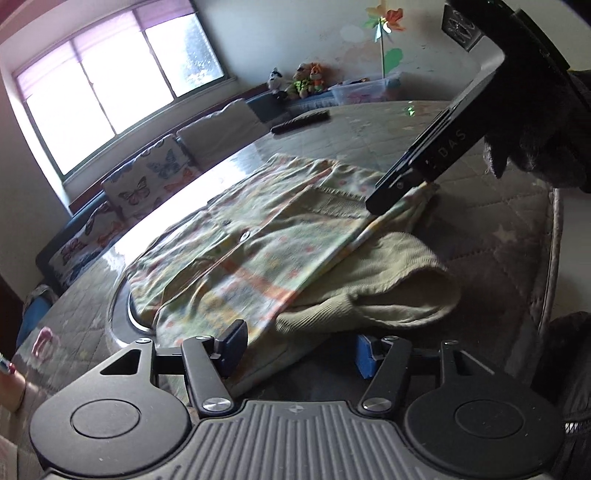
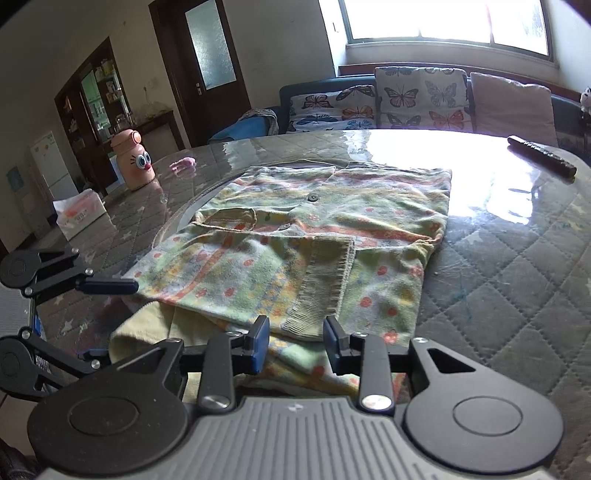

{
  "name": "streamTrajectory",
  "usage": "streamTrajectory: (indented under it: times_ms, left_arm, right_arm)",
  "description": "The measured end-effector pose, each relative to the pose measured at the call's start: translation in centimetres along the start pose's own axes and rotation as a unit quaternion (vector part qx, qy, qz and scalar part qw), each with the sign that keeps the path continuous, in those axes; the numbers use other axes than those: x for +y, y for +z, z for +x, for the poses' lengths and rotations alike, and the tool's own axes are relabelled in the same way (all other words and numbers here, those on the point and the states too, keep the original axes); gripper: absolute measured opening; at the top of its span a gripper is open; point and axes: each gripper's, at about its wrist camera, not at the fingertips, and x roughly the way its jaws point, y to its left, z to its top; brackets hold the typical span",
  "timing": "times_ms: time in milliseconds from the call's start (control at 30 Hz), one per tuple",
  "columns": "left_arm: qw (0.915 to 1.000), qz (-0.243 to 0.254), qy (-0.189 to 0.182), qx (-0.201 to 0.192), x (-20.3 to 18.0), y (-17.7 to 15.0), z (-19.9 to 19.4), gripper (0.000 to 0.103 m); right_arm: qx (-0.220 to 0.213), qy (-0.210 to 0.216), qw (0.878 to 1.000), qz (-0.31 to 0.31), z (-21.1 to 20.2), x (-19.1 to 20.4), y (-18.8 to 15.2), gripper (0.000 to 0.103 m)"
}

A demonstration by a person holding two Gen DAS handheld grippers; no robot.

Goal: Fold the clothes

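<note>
Quilted tabletop (image 2: 509,266) under glossy cover. Pink cartoon-eyed bottle (image 2: 133,160) at far left, small pink item (image 2: 183,163) beside it. Dark remote (image 2: 541,160) far right. Butterfly cushions (image 2: 421,98) on sofa behind. Plush toys (image 1: 301,82) near a paper pinwheel (image 1: 384,22).

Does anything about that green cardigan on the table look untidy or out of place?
Yes. The cardigan is only partly folded: one plain green ribbed sleeve sticks out from under the patterned body at the near edge, bunched rather than flat. Nothing looks spilled or damaged.
</note>
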Motion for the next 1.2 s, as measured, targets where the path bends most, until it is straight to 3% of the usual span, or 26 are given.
streamTrajectory:
  times_ms: [167,233,333,433,533,833,933,1033,1200]
  left_arm:
    - [0.9993,0.009,-0.018,-0.031,-0.7,0.8,0.4,0.059]
    - [0.999,0.0,-0.025,-0.038,-0.6,1.1,0.6,0.041]
    - [0.9982,-0.024,-0.026,-0.048,0.0,1.5,0.7,0.024]
    - [0.9968,-0.057,-0.023,-0.051,1.0,2.0,0.6,0.012]
    - [0.9948,-0.088,-0.019,-0.049,2.2,2.5,0.9,0.008]
    - [0.9902,-0.132,-0.017,-0.043,4.1,3.7,2.1,0.007]
    - [0.99,-0.134,-0.02,-0.038,4.3,3.5,2.1,0.008]
    - [0.9901,-0.135,-0.021,-0.033,4.5,3.1,1.9,0.013]
    - [0.9941,-0.105,-0.002,-0.03,4.3,1.7,0.5,0.035]
  right_arm:
    - [0.003,-0.012,1.0,-0.015,-0.8,-0.1,-0.3,0.036]
    - [0.004,-0.018,1.0,-0.022,-1.2,-0.1,-0.5,0.04]
    - [0.003,-0.02,0.999,-0.039,-2.0,0.0,-0.6,0.042]
    - [0.005,-0.014,0.998,-0.064,-2.5,0.5,-0.7,0.045]
    - [0.005,-0.005,0.996,-0.087,-2.8,1.0,-0.9,0.05]
    - [-0.008,0.021,0.989,-0.147,-0.4,3.7,-0.7,0.053]
    - [-0.009,0.031,0.989,-0.145,0.7,3.9,-0.2,0.045]
    - [-0.001,0.042,0.989,-0.139,1.5,4.1,0.2,0.022]
    - [-0.008,0.052,0.992,-0.114,1.2,3.7,1.3,0.015]
